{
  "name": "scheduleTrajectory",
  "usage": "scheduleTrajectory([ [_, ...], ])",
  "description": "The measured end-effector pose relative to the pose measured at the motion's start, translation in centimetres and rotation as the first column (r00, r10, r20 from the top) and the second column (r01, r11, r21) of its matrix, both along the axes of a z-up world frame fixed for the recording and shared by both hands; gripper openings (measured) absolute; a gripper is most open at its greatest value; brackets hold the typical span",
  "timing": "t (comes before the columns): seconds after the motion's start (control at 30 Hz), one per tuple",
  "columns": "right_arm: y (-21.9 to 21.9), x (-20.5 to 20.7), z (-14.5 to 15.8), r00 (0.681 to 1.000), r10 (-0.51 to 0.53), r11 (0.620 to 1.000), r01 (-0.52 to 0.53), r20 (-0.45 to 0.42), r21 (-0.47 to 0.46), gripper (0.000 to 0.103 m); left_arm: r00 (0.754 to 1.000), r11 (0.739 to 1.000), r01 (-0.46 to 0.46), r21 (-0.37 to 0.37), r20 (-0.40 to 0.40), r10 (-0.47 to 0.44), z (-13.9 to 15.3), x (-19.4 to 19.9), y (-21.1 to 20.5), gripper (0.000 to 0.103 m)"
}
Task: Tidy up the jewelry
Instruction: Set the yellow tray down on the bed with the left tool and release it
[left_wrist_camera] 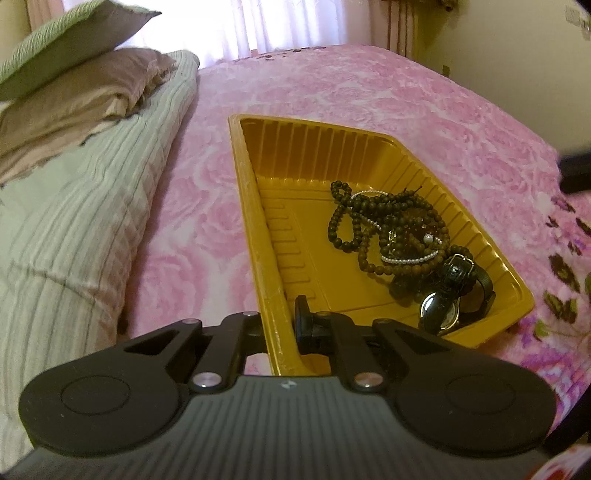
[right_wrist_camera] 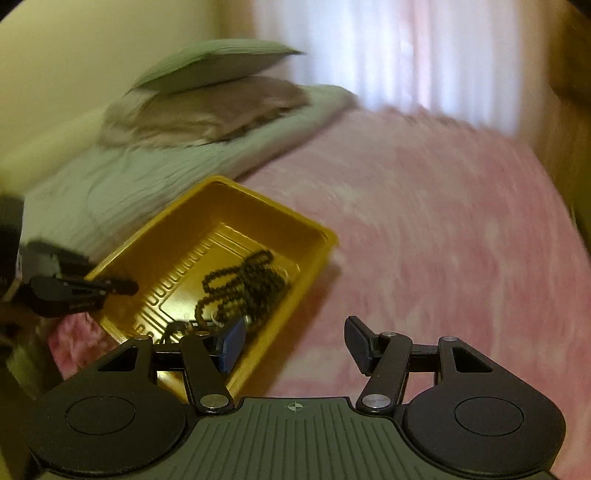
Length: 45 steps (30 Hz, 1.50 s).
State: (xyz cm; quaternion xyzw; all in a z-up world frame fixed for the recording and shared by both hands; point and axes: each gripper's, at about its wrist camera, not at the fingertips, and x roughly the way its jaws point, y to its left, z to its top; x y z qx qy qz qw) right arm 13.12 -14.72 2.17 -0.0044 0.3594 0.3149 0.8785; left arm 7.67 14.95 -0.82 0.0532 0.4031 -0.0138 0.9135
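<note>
As seen at bottom centre of the left view, left gripper [left_wrist_camera: 281, 332] clamped on the near left wall of the tray [left_wrist_camera: 245, 177], one finger inside, the other hidden behind the rim. Thin moulded plastic by the look of it, so likely light and bendy; better held low on the wall than pinched hard at the lip.

Just beyond, lower right of the tray: watch [left_wrist_camera: 443, 314] with a black strap, probably the heaviest and stiffest piece, glass face worth sparing. Best taken by the strap or buckle.

Farther up, centre right: dark beads [left_wrist_camera: 354, 221] in tangled loops, with a pearl strand [left_wrist_camera: 410, 258] threaded through. Limp, slippery, apt to drag neighbours along. Best pinched across the free loop at the upper left of the heap and lifted slowly. Thin pearl thread probably fragile, so no tugging.

In the blurred right view, right gripper [right_wrist_camera: 295, 345] at bottom centre, fingers wide apart, holding nothing, one finger in front of the tray's near corner, the other over the pink bedspread [right_wrist_camera: 424, 240].

Beyond the tray, left and upper left of the left view: quilt [left_wrist_camera: 74, 221], then pillows [left_wrist_camera: 74, 85]; curtain [left_wrist_camera: 295, 22] at top.
</note>
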Motion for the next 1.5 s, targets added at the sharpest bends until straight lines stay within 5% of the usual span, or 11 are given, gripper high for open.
scheduleTrajectory([
  [0.23,-3.6,-2.0,-2.2,0.986,-0.114,0.988,0.125,-0.119,0.087,0.06,0.999,0.991,-0.032,-0.128,-0.02,0.029,-1.1,-0.5,1.9,0.01],
  [0.3,-4.5,-2.5,-2.3,0.98,-0.139,0.982,0.155,-0.141,0.111,0.06,0.999,0.986,-0.045,-0.162,-0.011,0.044,-1.2,-0.8,2.3,0.023],
  [0.37,-5.3,-2.7,-2.4,0.974,-0.158,0.975,0.18,-0.161,0.131,0.061,0.997,0.979,-0.071,-0.192,0.009,0.074,-1.1,-1.3,2.7,0.053],
  [0.43,-5.9,-3.1,-2.6,0.969,-0.176,0.97,0.2,-0.173,0.138,0.061,0.995,0.972,-0.09,-0.215,0.027,0.098,-0.7,-1.7,2.9,0.062],
  [0.6,-6.8,-4.2,-2.7,0.96,-0.205,0.957,0.237,-0.191,0.166,0.062,0.982,0.969,-0.141,-0.203,0.095,0.163,1.1,-3.9,3.0,0.07],
  [0.87,-6.6,-5.5,-3.5,0.949,-0.223,0.951,0.262,-0.224,0.163,0.066,0.951,0.965,-0.196,-0.172,0.205,0.229,4.0,-8.2,0.2,0.101],
  [1.27,-4.8,-7.5,-3.2,0.963,-0.25,0.968,0.249,-0.101,-0.025,0.069,0.976,0.971,-0.155,-0.183,0.127,0.179,2.4,-10.6,-8.7,0.103],
  [1.5,-5.3,-8.0,-3.6,0.958,-0.26,0.965,0.256,-0.122,-0.05,0.069,0.987,0.979,-0.121,-0.165,0.084,0.136,2.4,-9.9,-12.3,0.102],
])
